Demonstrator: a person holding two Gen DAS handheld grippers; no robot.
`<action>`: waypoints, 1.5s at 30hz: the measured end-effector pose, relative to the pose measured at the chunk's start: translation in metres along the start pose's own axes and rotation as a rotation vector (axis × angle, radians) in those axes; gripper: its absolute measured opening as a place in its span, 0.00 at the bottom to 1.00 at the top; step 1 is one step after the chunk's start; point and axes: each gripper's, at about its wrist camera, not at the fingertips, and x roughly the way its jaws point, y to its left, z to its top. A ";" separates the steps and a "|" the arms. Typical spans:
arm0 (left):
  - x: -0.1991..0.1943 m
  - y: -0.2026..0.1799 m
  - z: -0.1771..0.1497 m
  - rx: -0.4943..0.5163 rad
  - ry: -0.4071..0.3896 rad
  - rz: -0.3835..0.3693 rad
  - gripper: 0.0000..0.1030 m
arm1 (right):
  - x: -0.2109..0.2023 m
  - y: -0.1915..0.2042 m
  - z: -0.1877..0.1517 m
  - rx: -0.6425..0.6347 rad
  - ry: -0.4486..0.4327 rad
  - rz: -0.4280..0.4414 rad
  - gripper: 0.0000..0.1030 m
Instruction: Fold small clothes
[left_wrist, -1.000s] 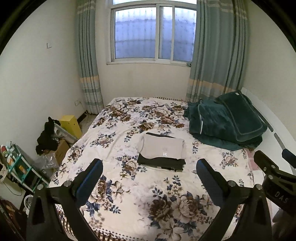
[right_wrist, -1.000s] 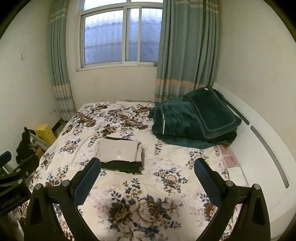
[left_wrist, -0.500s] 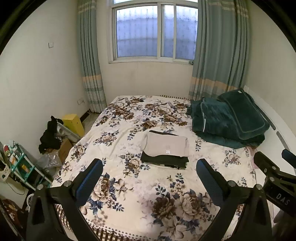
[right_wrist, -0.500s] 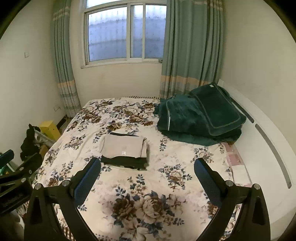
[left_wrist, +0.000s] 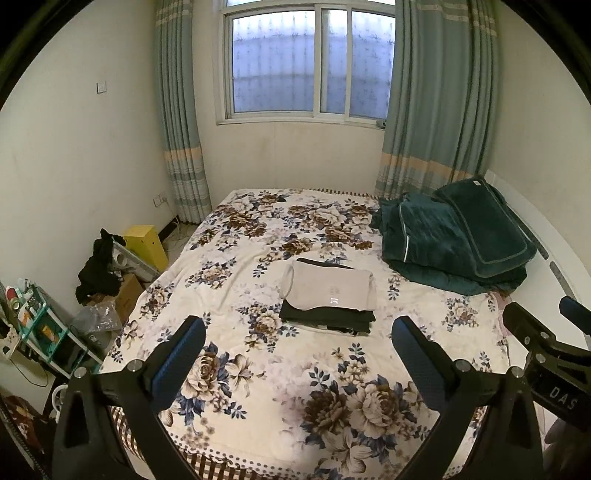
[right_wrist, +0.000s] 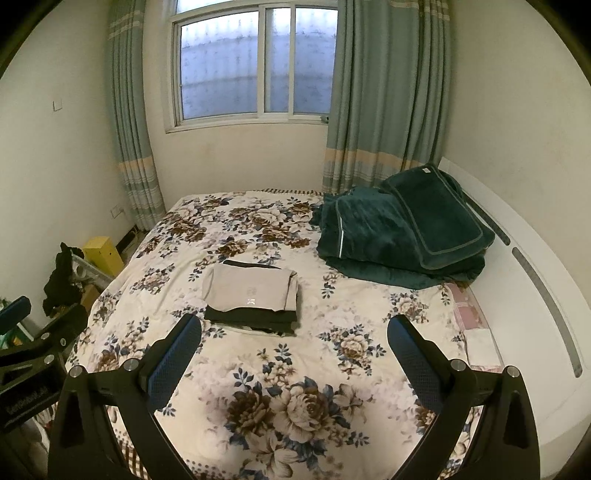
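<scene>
A folded beige garment (left_wrist: 328, 290) (right_wrist: 253, 288) lies on top of a folded dark garment (left_wrist: 327, 318) (right_wrist: 251, 319), stacked in the middle of the floral bed (left_wrist: 258, 369) (right_wrist: 258, 369). My left gripper (left_wrist: 297, 339) hovers open above the bed's near end, well short of the stack, with nothing between its fingers. Likewise my right gripper (right_wrist: 293, 338) is open and empty, held back from the stack. The right gripper also shows at the right edge of the left wrist view (left_wrist: 546, 339); the left gripper appears at the left edge of the right wrist view (right_wrist: 33, 332).
A heap of dark green blankets (left_wrist: 454, 240) (right_wrist: 402, 232) fills the bed's far right corner by the white headboard (right_wrist: 535, 280). On the floor to the left stand a yellow box (left_wrist: 146, 245), dark clothes over boxes (left_wrist: 98, 269) and a small rack (left_wrist: 33, 325). Curtains frame the window (left_wrist: 310, 62).
Both grippers have drawn back and risen from the bed, so the stack looks smaller and farther away. Both stay open; the clothes have not moved.
</scene>
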 end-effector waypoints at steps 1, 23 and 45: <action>0.001 0.000 0.001 0.003 0.001 0.000 1.00 | 0.000 0.000 0.000 0.001 -0.001 0.000 0.99; 0.000 0.001 0.002 0.003 0.006 0.002 1.00 | 0.000 0.006 0.009 -0.011 0.001 0.011 0.99; -0.003 0.002 0.002 0.000 0.000 0.006 1.00 | -0.004 0.011 0.011 -0.006 -0.005 0.011 0.99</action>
